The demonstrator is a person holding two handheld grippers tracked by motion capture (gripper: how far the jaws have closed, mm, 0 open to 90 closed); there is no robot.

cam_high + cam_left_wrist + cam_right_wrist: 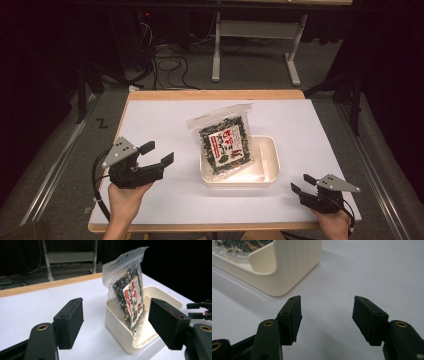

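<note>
High view: we see a snack bag point(226, 145) leaning in a cream tray point(270, 165) at the middle of the white desk point(160, 125).
Left gripper view lets us see the bag standing nearly upright against the tray's wall. Our left claw point(161, 153) sits wide and empty left of the tray; our right claw point(303, 183), also wide and empty, rests near the tray's corner, whose ribbed wall we see in the right gripper view.
</note>
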